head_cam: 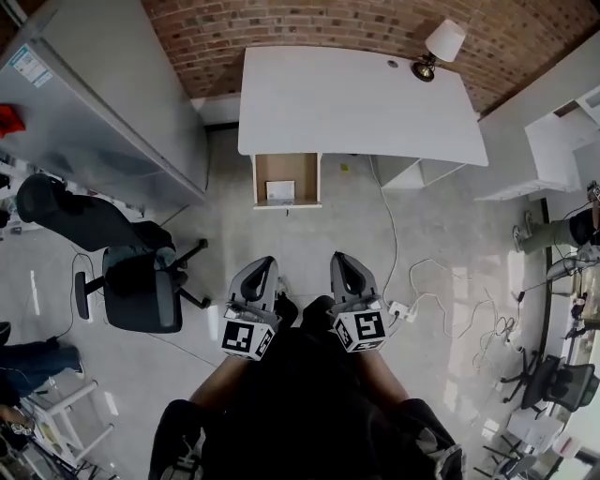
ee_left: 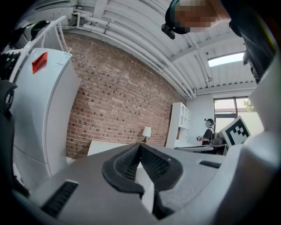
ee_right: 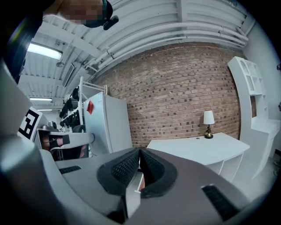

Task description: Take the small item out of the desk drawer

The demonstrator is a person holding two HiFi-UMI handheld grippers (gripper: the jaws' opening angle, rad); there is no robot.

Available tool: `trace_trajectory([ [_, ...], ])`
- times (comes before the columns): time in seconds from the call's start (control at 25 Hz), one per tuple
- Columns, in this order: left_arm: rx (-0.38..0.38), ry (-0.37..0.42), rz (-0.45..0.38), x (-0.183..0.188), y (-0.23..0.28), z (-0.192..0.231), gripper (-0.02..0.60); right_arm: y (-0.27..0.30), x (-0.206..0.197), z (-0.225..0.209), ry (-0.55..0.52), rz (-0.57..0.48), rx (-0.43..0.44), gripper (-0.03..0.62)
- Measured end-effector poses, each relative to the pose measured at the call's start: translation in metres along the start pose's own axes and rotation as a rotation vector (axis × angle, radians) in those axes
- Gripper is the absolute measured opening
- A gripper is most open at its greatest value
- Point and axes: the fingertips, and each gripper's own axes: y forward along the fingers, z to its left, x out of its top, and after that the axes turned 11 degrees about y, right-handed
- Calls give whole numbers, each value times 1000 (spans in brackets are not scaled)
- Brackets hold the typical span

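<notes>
Closest in, the left tongs (ee_left: 139, 147) and the right tongs (ee_right: 139, 151) are held side by side in front of the person's body. Each pair is closed pad against pad with nothing between, and both point ahead toward the table (head_cam: 361, 103). A stretch of bare floor (head_cam: 309, 234) lies between them and the work, with a loose cable (head_cam: 389, 234) trailing off to the right. Beyond that the drawer (head_cam: 286, 165) stands pulled out from the left end of the table's front edge, its wooden bottom showing. The small item (head_cam: 279, 190) lies flat on that bottom, close to the drawer's front wall and well apart from both tongs. It is pale and roughly square; what it is exactly cannot be told from here. It looks thin and light, more like a card or a packet than anything solid, so weight should be no trouble, but a flat thing on a smooth board gives little to pinch and may slide. The likely best hold is from above, across one free edge, away from the front wall. At the far right corner of the table a lamp (head_cam: 439, 47) stands against the brick wall (head_cam: 328, 19).
</notes>
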Motion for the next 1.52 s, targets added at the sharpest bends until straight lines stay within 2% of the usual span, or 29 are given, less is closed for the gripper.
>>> trace_trajectory([
  [0.16,20,-32,43,-10,35,20,9,49,8,-21,-5,39,26,26],
  [0.36,74,-24,80,-22,99,54,9,128,12,-53,-43,94,108,26],
  [0.68,212,-34,142,-27,176,108,9,257,-39,-91,-220,330,306,26],
  [0.8,252,-27,144,-44,201,138,9,307,-86,-106,-267,440,357,26],
  [0.96,282,-59,202,-82,223,176,9,359,-166,-122,-307,635,400,29],
  [1.04,265,-69,212,-90,226,180,9,363,-197,-127,-327,725,407,45],
  [1.12,230,-65,240,-96,225,179,9,365,-226,-131,-353,798,408,119],
  [1.16,210,-62,262,-100,226,179,9,367,-241,-135,-368,828,403,135],
  [1.28,165,-69,273,-111,236,186,9,380,-287,-151,-406,911,375,148],
  [1.4,131,-89,323,-134,246,196,9,396,-334,-169,-445,992,365,178],
  [1.52,120,-117,356,-163,256,208,9,415,-379,-186,-502,1046,370,229],
])
